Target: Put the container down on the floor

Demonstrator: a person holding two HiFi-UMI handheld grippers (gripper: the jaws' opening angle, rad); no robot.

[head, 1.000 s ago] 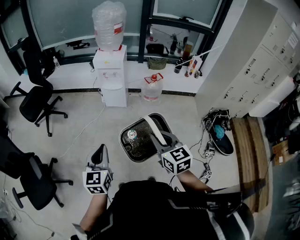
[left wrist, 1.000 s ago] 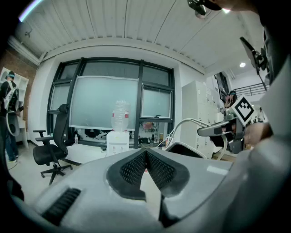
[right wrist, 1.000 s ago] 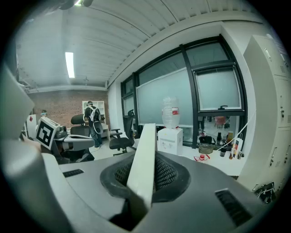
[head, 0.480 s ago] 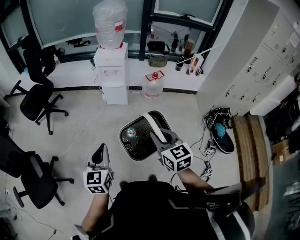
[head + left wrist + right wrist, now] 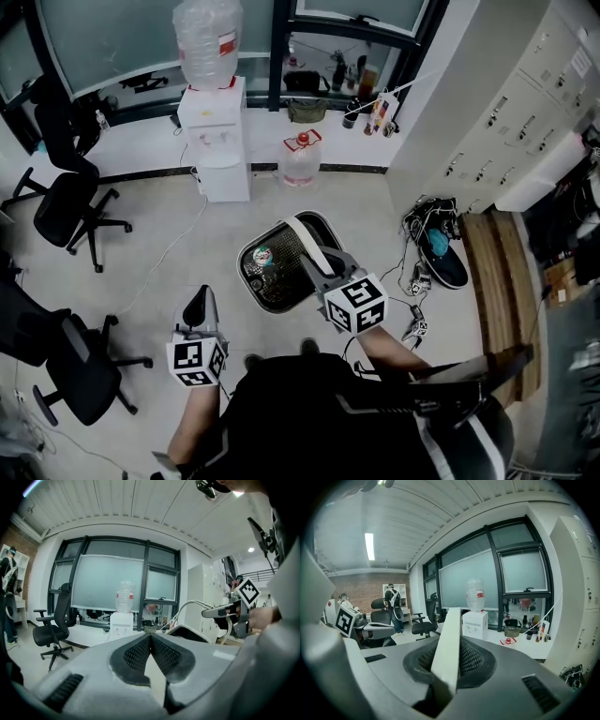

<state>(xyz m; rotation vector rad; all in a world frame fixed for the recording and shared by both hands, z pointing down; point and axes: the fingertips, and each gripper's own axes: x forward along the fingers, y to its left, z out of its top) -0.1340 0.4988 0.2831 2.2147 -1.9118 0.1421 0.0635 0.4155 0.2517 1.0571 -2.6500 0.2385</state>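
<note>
A dark round container (image 5: 272, 272) with bits of litter inside hangs by its white handle (image 5: 305, 246) over the pale floor, in front of my feet. My right gripper (image 5: 325, 269) is shut on that handle. In the right gripper view the white handle strip (image 5: 448, 648) runs up between the two mesh pads. My left gripper (image 5: 197, 307) sits lower left of the container, apart from it, shut and empty. In the left gripper view its pads (image 5: 140, 651) meet at the tips, with the container's rim (image 5: 187, 632) and the right gripper (image 5: 225, 612) off to the right.
A white water dispenser (image 5: 214, 141) and a spare water jug (image 5: 300, 161) stand by the window wall. Black office chairs (image 5: 66, 211) (image 5: 70, 375) are on the left. Lockers (image 5: 506, 122), tangled cables and a shoe (image 5: 438, 253) are on the right.
The head view has shifted slightly, so the room has slid left and up. The right gripper keeps its hold on the handle; the left gripper has stayed put.
</note>
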